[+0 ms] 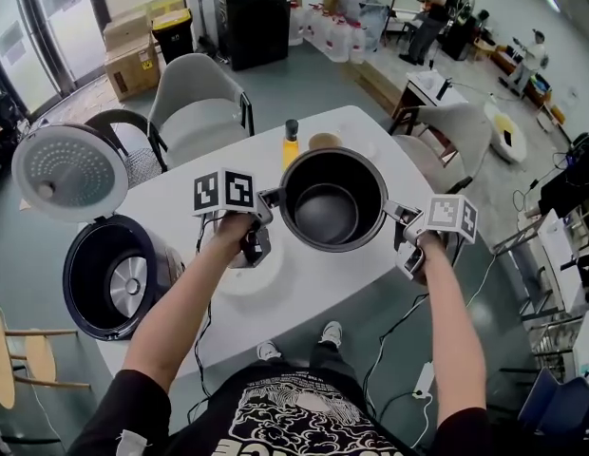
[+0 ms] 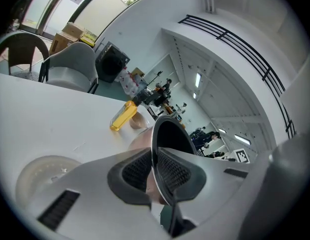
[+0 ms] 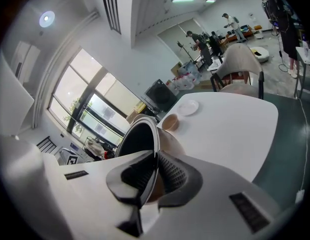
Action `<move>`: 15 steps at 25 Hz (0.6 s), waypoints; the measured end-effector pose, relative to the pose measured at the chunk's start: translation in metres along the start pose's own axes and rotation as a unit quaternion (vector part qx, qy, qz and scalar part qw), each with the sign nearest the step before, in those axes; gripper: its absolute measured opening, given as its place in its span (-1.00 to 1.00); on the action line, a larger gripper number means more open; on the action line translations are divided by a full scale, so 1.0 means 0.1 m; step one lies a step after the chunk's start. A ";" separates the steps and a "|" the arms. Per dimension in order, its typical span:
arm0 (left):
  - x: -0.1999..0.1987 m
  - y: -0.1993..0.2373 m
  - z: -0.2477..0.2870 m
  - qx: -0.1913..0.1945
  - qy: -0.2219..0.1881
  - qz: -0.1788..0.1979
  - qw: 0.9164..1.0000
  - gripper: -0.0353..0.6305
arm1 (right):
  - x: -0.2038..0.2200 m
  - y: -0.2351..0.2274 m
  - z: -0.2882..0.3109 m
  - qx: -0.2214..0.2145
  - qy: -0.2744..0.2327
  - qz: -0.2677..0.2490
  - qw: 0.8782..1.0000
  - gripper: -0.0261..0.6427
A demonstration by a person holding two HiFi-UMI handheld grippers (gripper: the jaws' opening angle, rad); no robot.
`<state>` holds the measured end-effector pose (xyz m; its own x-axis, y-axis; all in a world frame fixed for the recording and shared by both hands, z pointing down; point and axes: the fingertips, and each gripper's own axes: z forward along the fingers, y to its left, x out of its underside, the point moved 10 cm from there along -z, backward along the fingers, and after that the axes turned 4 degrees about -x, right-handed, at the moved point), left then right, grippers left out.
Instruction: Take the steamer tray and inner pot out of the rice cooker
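Well, from the head view I see the inner pot (image 1: 328,215) out of the rice cooker (image 1: 114,278), which stands open at the table's (image 1: 309,297) left end. The pot hangs mouth-up between my two hands over the middle of the table. The left gripper (image 1: 269,200) clamps one side of its rim and the right gripper (image 1: 397,212) clamps the opposite side. The steamer tray (image 1: 258,279) lies on the table toward the near edge, under my left hand and just left of the pot.

In the left gripper view, the left gripper (image 2: 156,171) is pinched shut on the pot's (image 2: 167,134) thin rim. The tray (image 2: 45,176) lies low on the table (image 2: 55,119) to the left, apart from the pot.

In the right gripper view, the right gripper (image 3: 156,176) likewise bites the pot's (image 3: 137,139) rim, with bare table (image 3: 230,129) to its right.

I judge the set-down turns on this: the tray sits on the left gripper's side, so the pot should go straight down or slightly right. Whether its base already touches the table I cannot tell.
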<state>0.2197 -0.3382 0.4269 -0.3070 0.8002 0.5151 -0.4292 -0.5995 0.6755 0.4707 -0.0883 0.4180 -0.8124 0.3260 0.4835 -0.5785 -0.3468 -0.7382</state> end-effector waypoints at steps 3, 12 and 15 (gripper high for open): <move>0.04 0.08 0.10 -0.014 0.006 -0.008 1.000 -0.76 | -0.03 -0.12 0.11 0.004 0.015 0.001 1.000 -0.79; 0.18 0.23 0.42 -0.057 0.007 -0.048 0.997 -0.75 | -0.20 -0.55 0.48 -0.008 0.073 0.000 0.997 -0.78; 0.18 0.31 0.42 -0.067 0.004 -0.057 0.996 -0.75 | -0.21 -0.57 0.60 -0.012 0.085 -0.004 0.996 -0.78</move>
<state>0.2365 -0.3429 0.4795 -0.2566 0.8629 0.4353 -0.5705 -0.4988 0.6525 0.5166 -0.1276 0.4782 -0.7825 0.4730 0.4050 -0.5815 -0.3224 -0.7469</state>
